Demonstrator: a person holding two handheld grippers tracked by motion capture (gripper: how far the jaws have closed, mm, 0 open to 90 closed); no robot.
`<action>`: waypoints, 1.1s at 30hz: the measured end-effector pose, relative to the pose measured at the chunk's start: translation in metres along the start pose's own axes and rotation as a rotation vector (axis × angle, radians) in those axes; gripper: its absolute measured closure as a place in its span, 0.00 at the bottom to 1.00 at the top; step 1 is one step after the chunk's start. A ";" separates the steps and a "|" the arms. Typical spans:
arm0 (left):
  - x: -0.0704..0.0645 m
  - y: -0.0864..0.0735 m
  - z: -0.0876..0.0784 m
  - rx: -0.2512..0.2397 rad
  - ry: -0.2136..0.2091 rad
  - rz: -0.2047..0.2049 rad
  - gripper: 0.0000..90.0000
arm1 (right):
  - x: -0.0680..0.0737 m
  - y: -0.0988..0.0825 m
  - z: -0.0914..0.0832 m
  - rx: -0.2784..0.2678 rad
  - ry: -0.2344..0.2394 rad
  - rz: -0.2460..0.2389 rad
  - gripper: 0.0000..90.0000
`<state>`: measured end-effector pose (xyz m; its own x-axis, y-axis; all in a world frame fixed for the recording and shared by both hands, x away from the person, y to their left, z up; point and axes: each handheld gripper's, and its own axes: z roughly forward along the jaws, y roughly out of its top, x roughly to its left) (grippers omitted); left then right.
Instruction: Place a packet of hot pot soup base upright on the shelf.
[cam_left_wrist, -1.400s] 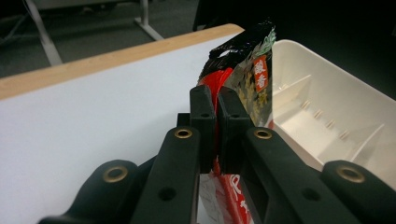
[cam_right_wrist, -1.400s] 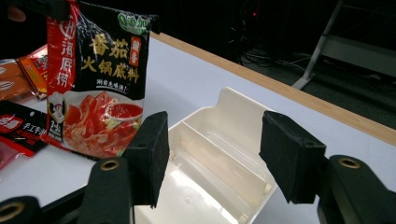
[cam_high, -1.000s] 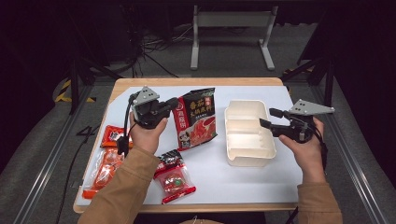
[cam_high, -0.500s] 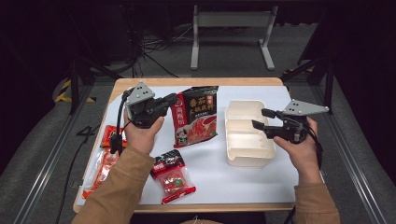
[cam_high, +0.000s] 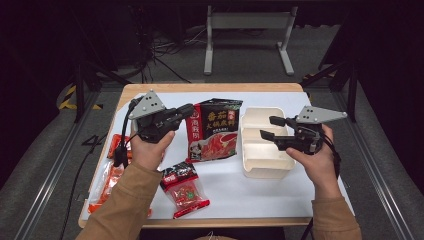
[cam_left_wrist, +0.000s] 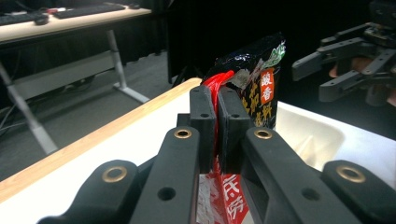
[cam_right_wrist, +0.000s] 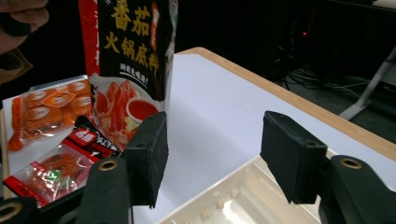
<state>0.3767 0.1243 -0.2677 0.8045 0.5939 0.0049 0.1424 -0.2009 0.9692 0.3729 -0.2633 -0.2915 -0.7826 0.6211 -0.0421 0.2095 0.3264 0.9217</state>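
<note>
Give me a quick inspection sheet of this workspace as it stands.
Surface: white-topped wooden table.
Job's things: black-and-red printed sauce pouch, lifted by its edge; white compartmented plastic tray, nothing seen inside.
Clutter: small red-and-black snack packet; orange snack packs at the table's left.
Grippers: left tool shut on the pouch; right tool open over the tray.
Cables: black lead hanging from the left tool.
Surroundings: dark floor, grey metal frame.

White-topped table (cam_high: 230, 197), white compartment tray (cam_high: 262, 150), small red snack packet (cam_high: 184, 189), orange snack packets (cam_high: 107, 175) at left edge.
</note>
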 end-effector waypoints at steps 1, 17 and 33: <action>-0.001 -0.001 -0.001 -0.003 -0.008 0.001 0.97 | 0.003 0.003 0.000 -0.003 0.009 -0.006 0.46; -0.026 -0.012 -0.015 -0.016 -0.099 0.034 0.97 | 0.039 0.022 0.015 -0.034 0.151 -0.003 0.40; -0.040 -0.018 -0.006 0.032 -0.169 0.052 0.97 | 0.052 0.022 0.030 0.017 0.210 -0.007 0.47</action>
<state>0.3388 0.1088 -0.2842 0.8963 0.4433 0.0106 0.1142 -0.2538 0.9605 0.3541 -0.2030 -0.2852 -0.8887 0.4572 0.0344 0.2120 0.3434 0.9150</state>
